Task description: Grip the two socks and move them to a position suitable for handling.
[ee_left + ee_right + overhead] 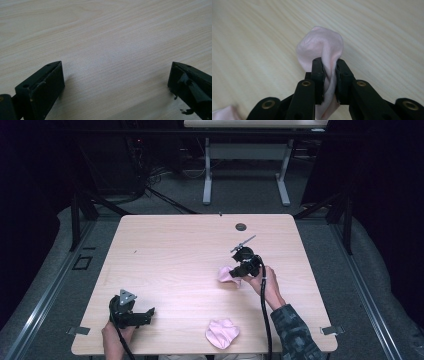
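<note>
High view: a pale wooden table (170,250) stood on grey carpet (240,195); right gripper (239,272) pinched a pink cloth (226,274), left gripper (142,315) gaped.

Pink cloth (322,47) partly behind claw

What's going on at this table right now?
A person works at a wooden table with a gripper in each hand. The right gripper is shut on a pink cloth, pinching a fold of it. A second pink cloth lies near the front edge. The left gripper rests open on bare wood.
</note>
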`<state>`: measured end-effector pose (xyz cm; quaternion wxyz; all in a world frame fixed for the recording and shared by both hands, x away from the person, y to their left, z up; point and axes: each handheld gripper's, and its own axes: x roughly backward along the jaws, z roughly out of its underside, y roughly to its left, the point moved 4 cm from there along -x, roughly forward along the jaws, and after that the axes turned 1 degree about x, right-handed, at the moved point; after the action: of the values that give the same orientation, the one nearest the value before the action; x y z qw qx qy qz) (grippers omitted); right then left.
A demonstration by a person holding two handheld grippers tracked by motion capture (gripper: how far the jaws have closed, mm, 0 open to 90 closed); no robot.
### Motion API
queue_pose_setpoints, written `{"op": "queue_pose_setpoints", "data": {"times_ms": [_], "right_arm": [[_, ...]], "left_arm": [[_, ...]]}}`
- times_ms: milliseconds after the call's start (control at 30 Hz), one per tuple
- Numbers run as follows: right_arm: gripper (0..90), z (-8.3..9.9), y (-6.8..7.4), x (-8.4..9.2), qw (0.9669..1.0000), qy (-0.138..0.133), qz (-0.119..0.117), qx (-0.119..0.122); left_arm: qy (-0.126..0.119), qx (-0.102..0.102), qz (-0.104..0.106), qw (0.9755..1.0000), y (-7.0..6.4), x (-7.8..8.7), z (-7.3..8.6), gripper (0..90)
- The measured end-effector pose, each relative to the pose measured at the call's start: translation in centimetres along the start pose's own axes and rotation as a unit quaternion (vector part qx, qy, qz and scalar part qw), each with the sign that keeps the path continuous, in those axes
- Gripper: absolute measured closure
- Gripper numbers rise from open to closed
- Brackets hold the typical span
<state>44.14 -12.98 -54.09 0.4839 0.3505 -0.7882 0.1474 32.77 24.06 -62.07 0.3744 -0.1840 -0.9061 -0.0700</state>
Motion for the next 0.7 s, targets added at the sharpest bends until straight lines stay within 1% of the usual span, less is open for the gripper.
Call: {"op": "queue_pose_setpoints", "data": {"times_ms": [33,67,100,133,200,300,333,367,400,433,467,500,533,567,600,633,667,700], "right_arm": [[79.2,-0.2,1.0,0.5,0.9998,-0.017,0.0,0.005],[79.1,-0.4,1.7,1.1,0.9996,-0.018,-0.004,0.022],[79.1,-0.5,2.6,1.6,0.9991,-0.024,-0.011,0.033],[79.1,-0.6,3.5,2.0,0.9986,-0.026,-0.012,0.044],[79.0,-0.8,5.3,2.5,0.9968,-0.034,-0.028,0.067],[78.8,-1.0,7.3,2.4,0.9944,-0.034,-0.044,0.09],[78.8,-1.0,7.3,2.4,0.9944,-0.034,-0.044,0.09],[78.8,-1.0,8.3,1.7,0.9932,-0.024,-0.05,0.103],[78.7,-0.9,8.5,1.3,0.9929,-0.017,-0.05,0.107],[78.7,-0.8,8.6,0.4,0.9927,-0.005,-0.052,0.109],[78.7,-0.6,8.5,-0.5,0.9927,0.008,-0.05,0.11],[78.5,-0.4,8.3,-1.4,0.9931,0.02,-0.042,0.108],[78.5,-0.4,8.3,-1.4,0.9931,0.02,-0.042,0.108],[78.4,-0.2,7.9,-2.3,0.9929,0.032,-0.037,0.109],[77.7,0.1,7.5,-3.3,0.9932,0.043,-0.037,0.102],[76.3,0.3,7.2,-3.8,0.9932,0.05,-0.033,0.1],[70.6,0.5,7.0,-4.4,0.9932,0.055,-0.027,0.099],[65.2,0.6,6.9,-4.5,0.9932,0.054,-0.027,0.1]], "left_arm": [[0.0,0.0,0.0,1.0,0.0,0.0,0.0,0.6],[0.0,0.0,0.0,1.0,0.0,0.0,0.0,0.6],[0.0,0.0,0.0,1.0,0.0,0.0,0.0,0.6],[0.0,0.001,-0.001,1.0,0.0,0.0,0.0,0.6],[0.0,0.001,-0.001,1.0,0.0,0.0,0.0,0.6],[0.0,0.001,-0.001,1.0,0.0,0.0,0.0,0.6],[0.0,0.001,-0.001,1.0,0.0,0.0,0.0,0.6],[0.0,0.001,-0.001,1.0,0.0,0.0,0.0,0.6],[0.0,0.001,-0.001,1.0,0.0,0.0,0.0,0.6],[0.0,0.0,-0.001,1.0,0.0,0.0,0.0,0.6],[0.0,0.0,-0.001,1.0,0.0,0.0,0.0,0.5],[0.0,0.0,-0.001,1.0,0.0,0.0,0.0,0.5],[0.0,0.0,-0.001,1.0,0.0,0.0,0.0,0.5],[0.0,0.0,-0.001,1.0,0.0,0.0,0.0,0.5],[0.0,0.0,-0.001,1.0,0.0,0.0,0.0,0.6],[0.0,0.0,-0.001,1.0,0.0,0.0,0.0,0.5],[0.0,0.0,-0.001,1.0,0.0,0.0,0.0,0.6],[0.0,0.0,-0.001,1.0,0.0,0.0,0.0,0.6]]}}
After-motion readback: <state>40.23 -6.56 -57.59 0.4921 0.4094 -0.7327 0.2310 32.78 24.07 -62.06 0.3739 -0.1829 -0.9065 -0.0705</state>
